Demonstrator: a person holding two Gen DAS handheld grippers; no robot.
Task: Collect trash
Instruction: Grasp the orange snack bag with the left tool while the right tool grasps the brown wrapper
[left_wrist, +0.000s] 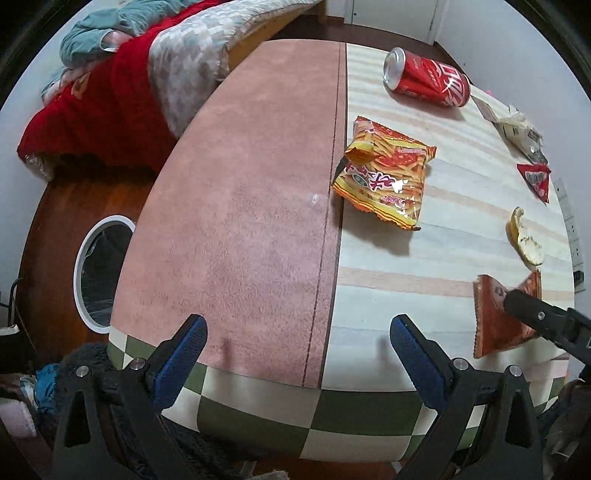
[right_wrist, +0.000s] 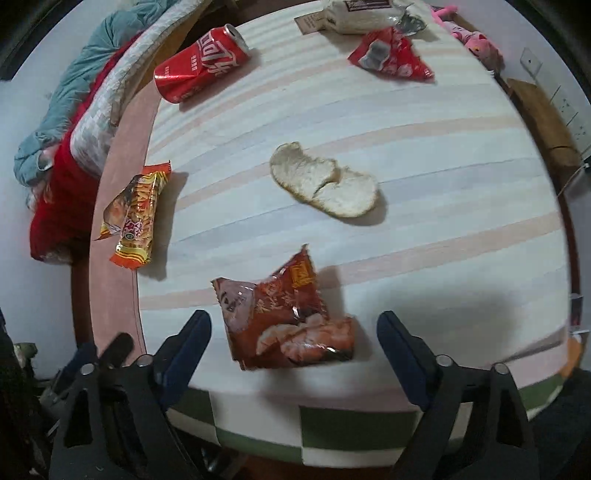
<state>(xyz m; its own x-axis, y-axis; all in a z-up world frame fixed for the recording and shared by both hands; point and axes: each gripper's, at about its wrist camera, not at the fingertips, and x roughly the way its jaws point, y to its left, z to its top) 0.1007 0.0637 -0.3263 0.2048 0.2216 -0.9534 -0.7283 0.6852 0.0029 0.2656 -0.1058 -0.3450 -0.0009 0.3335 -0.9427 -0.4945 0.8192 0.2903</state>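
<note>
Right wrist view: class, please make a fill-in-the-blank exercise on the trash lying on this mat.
1. The red soda can lies on its ____.
2. Between the right claw fingers lies a brown snack ____.
3. The peel lies on the ____ part of the mat.

Missing words: side; wrapper; striped

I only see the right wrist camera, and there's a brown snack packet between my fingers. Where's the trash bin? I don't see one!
Observer: The left wrist view shows a white-rimmed bin on the floor, off the edge of the pink cloth.
Operator: Is my other gripper holding anything?
Observer: No. The left gripper is open, with nothing between its fingers.
Operator: What's under it?
Observer: Only the bare pink cloth, no trash there.
</note>
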